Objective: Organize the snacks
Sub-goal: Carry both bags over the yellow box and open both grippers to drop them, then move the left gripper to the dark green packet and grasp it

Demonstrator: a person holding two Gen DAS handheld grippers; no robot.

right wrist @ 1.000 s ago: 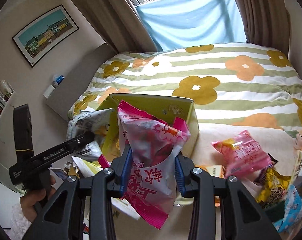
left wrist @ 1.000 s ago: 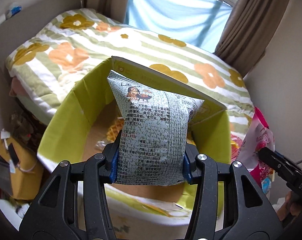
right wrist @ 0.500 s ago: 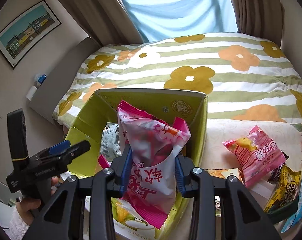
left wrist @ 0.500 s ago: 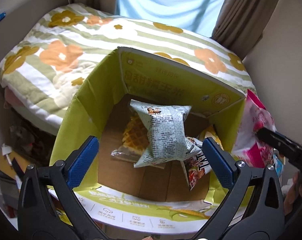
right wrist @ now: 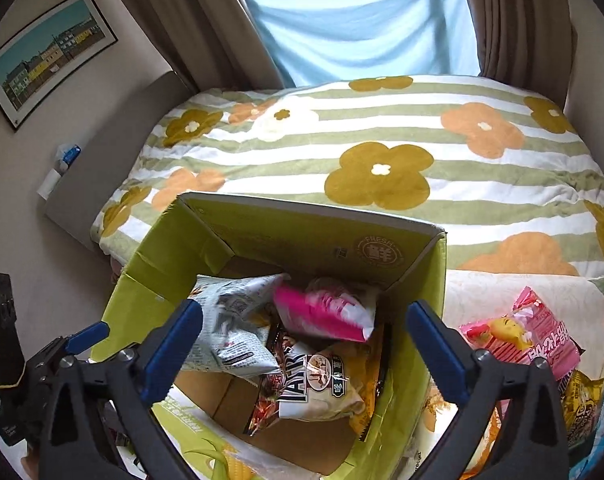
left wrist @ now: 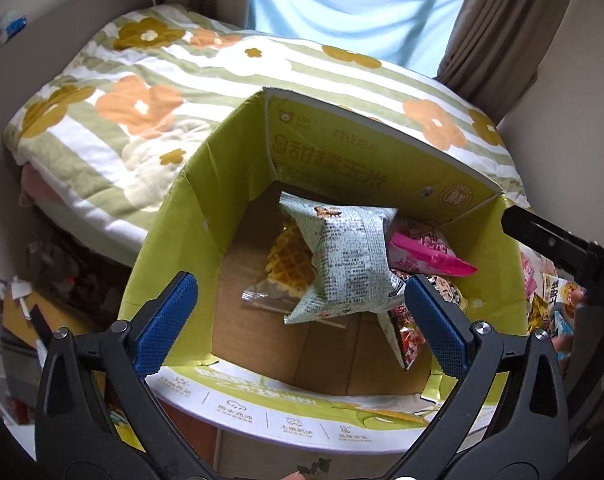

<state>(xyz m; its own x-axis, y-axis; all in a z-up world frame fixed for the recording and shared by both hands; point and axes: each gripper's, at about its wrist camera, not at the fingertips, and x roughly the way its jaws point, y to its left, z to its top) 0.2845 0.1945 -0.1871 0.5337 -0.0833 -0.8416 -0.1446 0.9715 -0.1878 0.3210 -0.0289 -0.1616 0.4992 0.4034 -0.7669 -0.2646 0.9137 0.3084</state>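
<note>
Left gripper point(left wrist: 298, 308), seen in the left wrist view, is held wide open above the yellow-green carton point(left wrist: 174, 216), with nothing between its blue pads point(left wrist: 166, 320); both jaws stand well apart, one at each near corner of the carton's opening. Inside the carton, a grey-printed packet point(left wrist: 348, 264) is seen lying tilted on top of a waffle pack point(left wrist: 288, 264), with a pink packet point(left wrist: 426, 252) just beside it to the right and a further printed pack point(left wrist: 406, 332) partly covered at the near right. At the right edge a black part of the other tool is visible over the carton's right wall. Right gripper point(right wrist: 302, 344), seen in the right wrist view, is likewise spread fully open and empty above the same carton, here marked at its far wall point(right wrist: 302, 236). The grey-printed packet is shown at the left of the carton, the pink packet toward the far right, and a white-and-brown pack point(right wrist: 322, 380) nearer, resting on other wrappers. On the bed point(right wrist: 382, 128) to the right of the carton, loose snacks are still lying outside it: a pink striped packet point(right wrist: 522, 340) and, nearer, a yellow packet point(right wrist: 582, 396) with others cut off at the frame edge. Several snacks are thus judged already boxed, while the pile at the right remains to be gathered; the task is judged only partly done.
</note>
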